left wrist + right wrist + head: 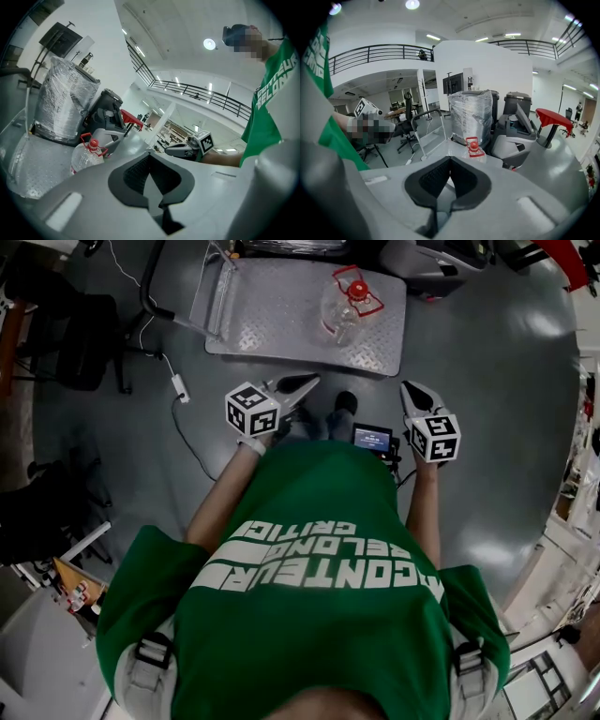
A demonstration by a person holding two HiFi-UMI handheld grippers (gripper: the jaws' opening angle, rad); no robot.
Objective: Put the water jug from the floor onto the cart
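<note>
Plainly, jug position: the water jug (349, 304) is seen upright on the cart (272, 329), near the deck's two-o'clock corner and at twelve o'clock from the person; the placing is judged done.
Left tongs: the left gripper (306, 382) is held with its jaws pressed together and nothing pinched; it is kept well apart from the jug.
Right tongs: the right gripper (411, 390) is likewise closed on nothing, with the jug at twelve o'clock in its own view.
Weight: the jug is judged heavy if filled; the water level cannot be told.
Walls: clear, smooth plastic is shown, so some flex and a slippery surface are expected.
Best hold: the red carry handle (375, 304) beside the red cap (357, 291) is judged the firmest place.
Jug label: none can be read.
Other writing: white print on the green shirt (319, 615) is seen upside down, with "BELON" partly made out; the small screen (372, 438) is too small to read.
</note>
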